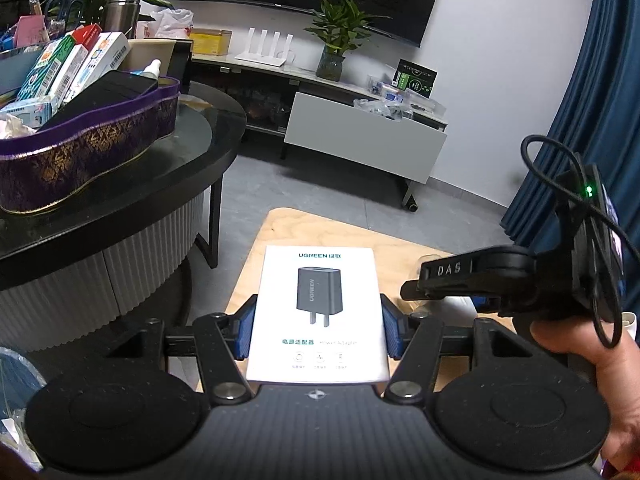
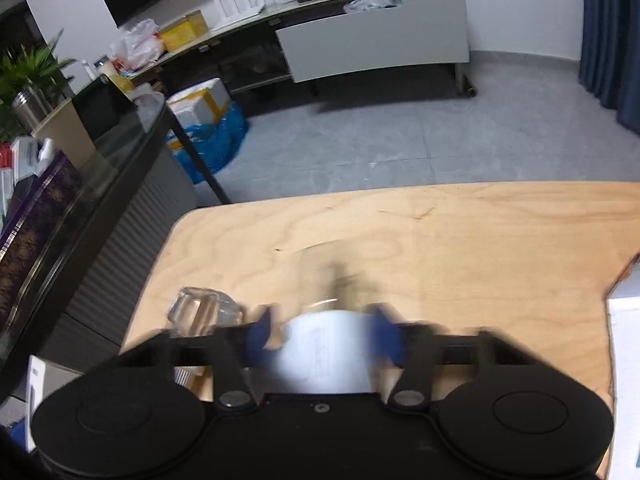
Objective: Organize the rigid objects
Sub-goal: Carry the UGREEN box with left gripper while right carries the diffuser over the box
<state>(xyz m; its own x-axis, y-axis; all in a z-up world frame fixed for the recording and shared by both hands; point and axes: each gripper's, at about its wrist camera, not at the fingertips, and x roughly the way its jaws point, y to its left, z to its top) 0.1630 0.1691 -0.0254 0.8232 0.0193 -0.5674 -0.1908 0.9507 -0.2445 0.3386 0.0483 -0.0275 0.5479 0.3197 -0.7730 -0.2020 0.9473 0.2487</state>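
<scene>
The left gripper (image 1: 318,322) is closed on a flat white cardboard box printed with a black power adapter (image 1: 318,312), its blue pads (image 1: 245,330) pressed against both long sides; the box's near end is hidden behind the gripper body. It is held above a pale plywood tabletop (image 1: 400,258), seen low in the frame. At the right edge the black right gripper (image 1: 416,290) is seen side-on, with part of a hand (image 1: 576,344) cut off by the frame.

In the right wrist view the right gripper (image 2: 324,334) is motion-blurred; a white rounded object (image 2: 326,356), too smeared to identify, sits between its blue pads (image 2: 258,334), which appear to touch it. A clear plastic piece (image 2: 204,312) lies on the tabletop at lower left. At upper left of the left view, a purple patterned tray (image 1: 80,152) holding boxes is cut off.
</scene>
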